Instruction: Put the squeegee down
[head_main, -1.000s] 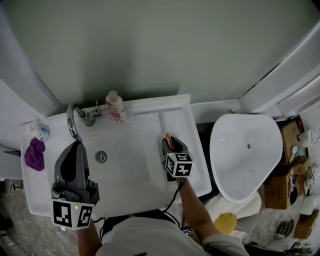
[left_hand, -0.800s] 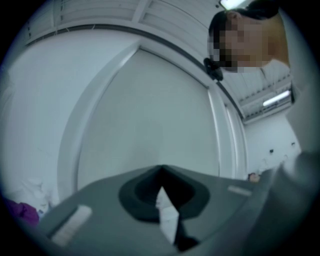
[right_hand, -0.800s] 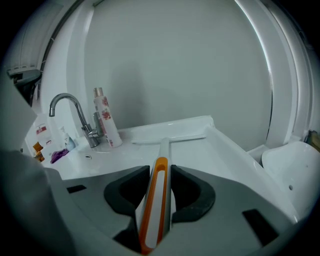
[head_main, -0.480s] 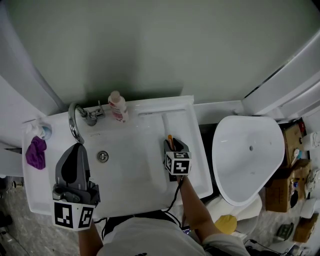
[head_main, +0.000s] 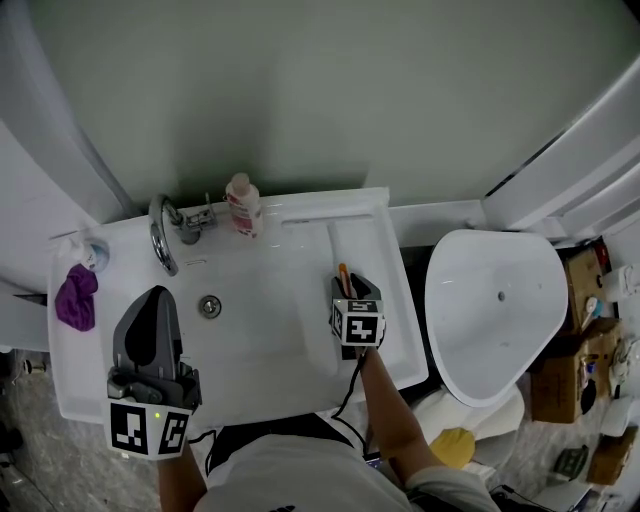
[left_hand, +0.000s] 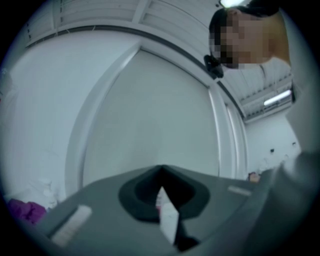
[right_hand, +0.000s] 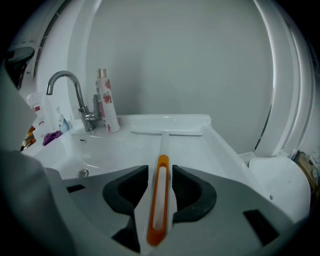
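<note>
The squeegee (right_hand: 162, 145) is white with an orange grip. It lies along the sink's right ledge (head_main: 392, 300), with its blade against the back rim. My right gripper (right_hand: 160, 172) points down along the handle. Its jaws are opening, and the orange grip (head_main: 343, 277) sits between the pads with a thin gap on each side. In the head view the right gripper (head_main: 350, 287) is at the ledge's middle. My left gripper (head_main: 154, 295) hovers level over the basin's left side, shut and empty. In its own view the left gripper (left_hand: 161, 170) has its dark pads meeting.
A chrome faucet (head_main: 165, 238) and a pink-flowered bottle (head_main: 242, 205) stand at the sink's back rim. A purple cloth (head_main: 77, 297) lies on the left ledge. The drain (head_main: 209, 305) is in the basin. A white toilet (head_main: 490, 300) stands to the right, and boxes (head_main: 580, 340) beyond it.
The right gripper has rolled slightly while staying over the squeegee handle on the ledge. The left gripper has held still. The head view has shifted a little.
</note>
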